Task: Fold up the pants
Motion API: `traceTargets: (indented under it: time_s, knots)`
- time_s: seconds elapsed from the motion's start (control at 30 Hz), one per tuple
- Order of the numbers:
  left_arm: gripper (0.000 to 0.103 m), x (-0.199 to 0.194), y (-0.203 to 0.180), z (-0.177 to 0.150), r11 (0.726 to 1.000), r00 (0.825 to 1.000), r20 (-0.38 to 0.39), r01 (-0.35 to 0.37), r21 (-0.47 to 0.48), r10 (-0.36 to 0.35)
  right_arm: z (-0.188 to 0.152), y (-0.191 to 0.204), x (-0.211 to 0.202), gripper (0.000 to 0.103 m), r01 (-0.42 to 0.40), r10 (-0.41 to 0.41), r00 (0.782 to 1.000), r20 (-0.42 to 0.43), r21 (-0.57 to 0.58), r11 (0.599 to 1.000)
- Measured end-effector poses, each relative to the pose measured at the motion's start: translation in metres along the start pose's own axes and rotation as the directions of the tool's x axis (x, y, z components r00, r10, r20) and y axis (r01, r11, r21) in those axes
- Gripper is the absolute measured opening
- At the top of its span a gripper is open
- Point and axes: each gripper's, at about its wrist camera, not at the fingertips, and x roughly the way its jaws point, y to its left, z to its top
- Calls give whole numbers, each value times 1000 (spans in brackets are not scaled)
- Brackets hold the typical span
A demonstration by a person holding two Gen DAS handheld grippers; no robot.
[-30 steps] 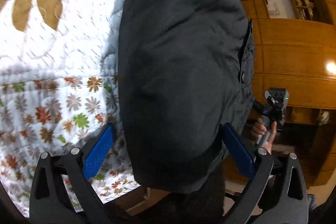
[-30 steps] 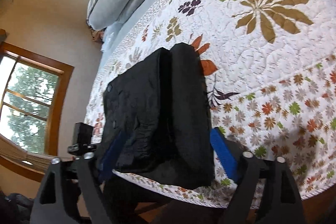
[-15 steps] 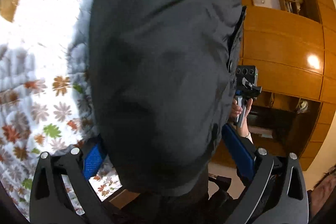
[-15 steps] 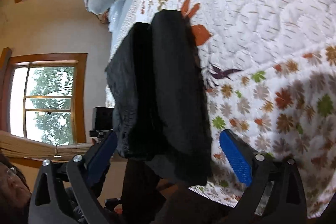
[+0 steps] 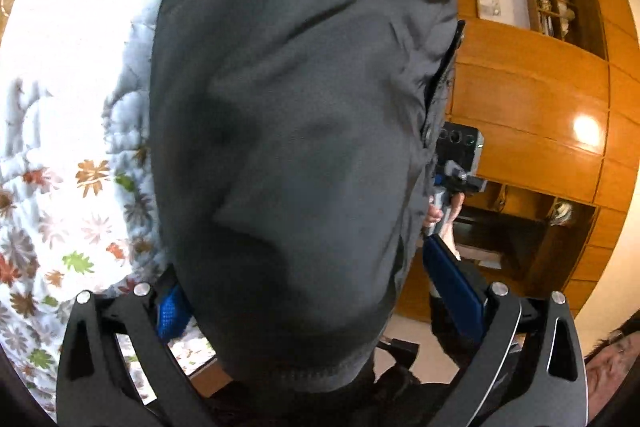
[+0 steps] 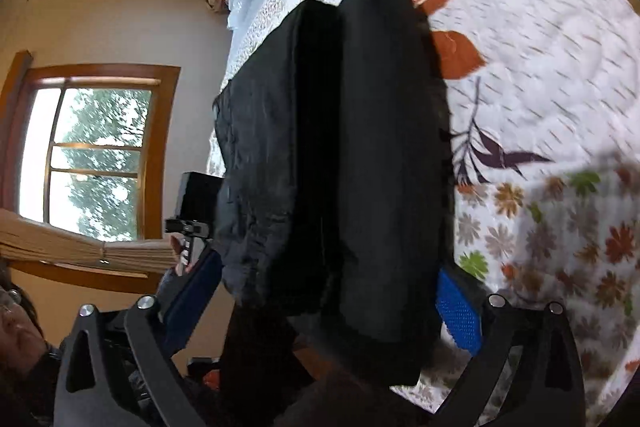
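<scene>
A quilted bedspread (image 6: 560,67) printed with leaves and flowers covers the bed under me, with a wood-framed window (image 6: 92,155) off to one side and wooden cabinets (image 5: 532,115) on the other. The dark pants (image 6: 340,147) lie on the quilt at the near edge of the bed, folded into a thick bundle whose long axis runs straight away from me, a seam-like groove dividing it lengthwise. Its near end hangs slightly over the bed edge, right between my fingers.

My right gripper (image 6: 332,303) has just been opening and now stands as wide as it goes, its blue pads flanking the near end of the bundle without pressing it that I can see. My left gripper (image 5: 320,299) is spread wide too, the grey-looking cloth bulging up between its fingers and filling most of that view; one pad is half hidden by fabric, so I cannot tell if it touches.

Both hands sit at the same near end, side by side, neither clearly closer. I judge the next move turns on pushing forward along that long axis.

No containers are in view.
</scene>
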Motion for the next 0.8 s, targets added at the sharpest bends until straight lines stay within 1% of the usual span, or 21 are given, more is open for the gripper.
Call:
traceTargets:
  time_s: [0.07, 0.1, 0.13, 0.23, 0.3, 0.37, 0.47, 0.5, 0.53, 0.57, 0.6, 0.63, 0.7, 0.77, 0.8]
  knots:
    - [100, 1, 0, -1, 1000, 1000, -8, -2, 17, 2, -2, 6, 7, 99, 31, -31, 1000, -3, -41, 999]
    - [100, 0, 2, 0, 999, 1000, -18, -8, 34, 9, -3, 9, 10, 94, 56, -57, 998, -4, -68, 996]
    - [100, 2, 3, 0, 999, 1000, -26, -10, 40, 11, -4, 10, 11, 91, 72, -73, 997, -2, -82, 994]
    - [100, 15, 2, 6, 1000, 999, -33, -22, 0, 22, -2, 7, 14, 83, 74, -72, 997, 19, -67, 995]
    - [100, 15, 1, 10, 999, 999, -40, -36, -11, 36, -4, 7, 12, 77, 77, -75, 997, 32, -64, 995]
    - [100, 17, -6, 10, 998, 997, -40, -63, 8, 63, -5, 8, 10, 71, 79, -76, 996, 42, -61, 995]
    - [99, 21, -23, 3, 988, 991, -5, -131, 80, 132, -6, 13, 8, 63, 93, -90, 995, 54, -67, 993]
    - [95, 22, -29, 0, 981, 987, 13, -163, 103, 163, -7, 15, 7, 60, 100, -95, 994, 61, -72, 992]
    - [94, 22, -32, -1, 976, 982, 27, -186, 112, 185, -8, 13, 6, 59, 103, -98, 993, 65, -75, 992]
    - [89, 22, -35, -3, 970, 977, 45, -214, 119, 210, -9, 18, 7, 57, 105, -99, 992, 73, -80, 991]
    - [82, 20, -38, -5, 964, 972, 65, -234, 124, 228, -10, 20, 6, 55, 105, -99, 992, 78, -88, 991]
    - [80, 19, -40, -6, 961, 969, 80, -245, 132, 236, -11, 22, 4, 54, 107, -99, 992, 82, -95, 990]
    - [71, 16, -42, -7, 952, 962, 108, -267, 152, 252, -13, 29, 2, 52, 113, -103, 991, 90, -122, 986]
    - [66, 15, -45, -7, 942, 953, 136, -292, 167, 271, -15, 32, -1, 51, 125, -112, 989, 97, -141, 982]
    - [61, 14, -42, -5, 938, 950, 146, -301, 173, 278, -15, 35, -1, 50, 128, -114, 989, 99, -147, 981]
